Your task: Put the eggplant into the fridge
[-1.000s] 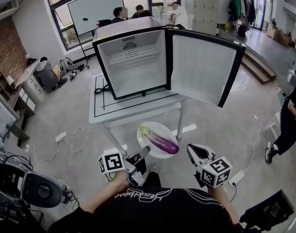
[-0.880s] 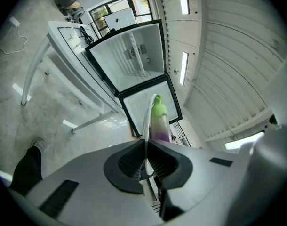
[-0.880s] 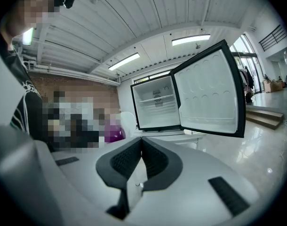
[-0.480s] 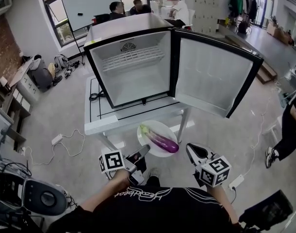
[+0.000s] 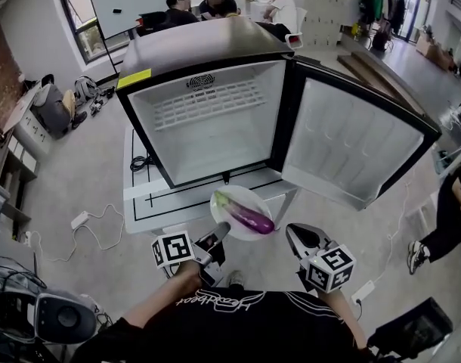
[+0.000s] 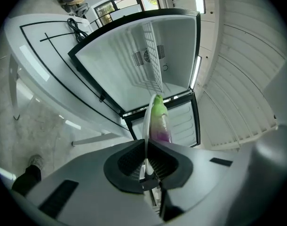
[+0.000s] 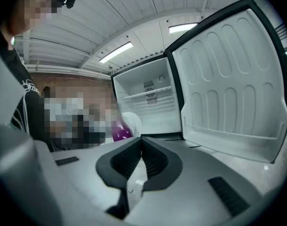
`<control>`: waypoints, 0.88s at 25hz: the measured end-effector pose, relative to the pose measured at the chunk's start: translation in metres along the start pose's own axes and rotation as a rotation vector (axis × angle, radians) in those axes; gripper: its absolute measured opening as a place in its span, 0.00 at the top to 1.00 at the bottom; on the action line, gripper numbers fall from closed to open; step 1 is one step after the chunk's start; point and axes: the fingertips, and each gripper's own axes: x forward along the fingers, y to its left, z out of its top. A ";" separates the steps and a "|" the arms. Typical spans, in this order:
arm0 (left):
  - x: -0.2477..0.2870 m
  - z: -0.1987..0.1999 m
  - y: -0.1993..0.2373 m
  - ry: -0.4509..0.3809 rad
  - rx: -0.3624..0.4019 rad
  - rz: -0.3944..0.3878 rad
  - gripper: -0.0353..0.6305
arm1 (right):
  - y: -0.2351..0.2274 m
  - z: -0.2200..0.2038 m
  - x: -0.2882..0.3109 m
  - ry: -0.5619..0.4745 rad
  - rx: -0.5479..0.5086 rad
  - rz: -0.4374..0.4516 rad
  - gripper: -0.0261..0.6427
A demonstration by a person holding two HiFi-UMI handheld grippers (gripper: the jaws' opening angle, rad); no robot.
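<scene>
A purple eggplant [image 5: 250,217] with a green stem lies on a white plate [image 5: 232,196]. My left gripper [image 5: 221,232] is shut on the plate's near rim and holds it in the air in front of the white table [image 5: 139,197]. In the left gripper view the plate [image 6: 146,126] shows edge-on between the jaws, with the eggplant [image 6: 159,122] beside it. The small fridge [image 5: 208,119] stands on the table, empty, with its door [image 5: 359,150] swung wide to the right. My right gripper [image 5: 294,234] is shut and empty, right of the plate. Its own view shows the jaws [image 7: 139,142] closed on nothing.
A wire shelf [image 5: 204,100] crosses the upper fridge. A black cable [image 5: 140,162] lies on the table's left side. Cords [image 5: 94,221] trail on the floor at the left. A person [image 5: 450,203] stands at the right; several people [image 5: 215,6] sit behind the fridge.
The fridge and table have come much nearer and fill more of the head view. Both grippers and the plate with the eggplant have moved forward toward the fridge, grips unchanged.
</scene>
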 end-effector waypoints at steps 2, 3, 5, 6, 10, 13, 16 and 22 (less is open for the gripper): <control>0.010 0.016 0.007 -0.003 0.002 0.012 0.91 | -0.010 0.007 0.015 0.002 -0.003 -0.008 0.95; 0.015 0.023 0.011 -0.001 0.002 0.017 0.91 | -0.014 0.010 0.022 0.002 -0.001 -0.011 0.95; 0.024 0.035 0.017 0.008 0.001 0.024 0.91 | -0.022 0.016 0.037 0.003 0.000 -0.014 0.95; 0.029 0.041 0.020 0.011 0.004 0.026 0.91 | -0.025 0.020 0.045 0.003 -0.003 -0.013 0.95; 0.043 0.069 0.031 0.008 0.018 0.037 0.91 | -0.035 0.028 0.073 -0.001 -0.011 -0.011 0.95; 0.053 0.082 0.043 0.007 0.034 0.051 0.91 | -0.040 0.023 0.086 0.001 -0.012 -0.010 0.95; 0.064 0.095 0.045 0.012 0.049 0.052 0.91 | -0.049 0.027 0.097 -0.004 -0.010 -0.006 0.95; 0.078 0.101 0.058 0.036 0.045 0.058 0.91 | -0.058 0.026 0.115 -0.010 -0.011 -0.009 0.95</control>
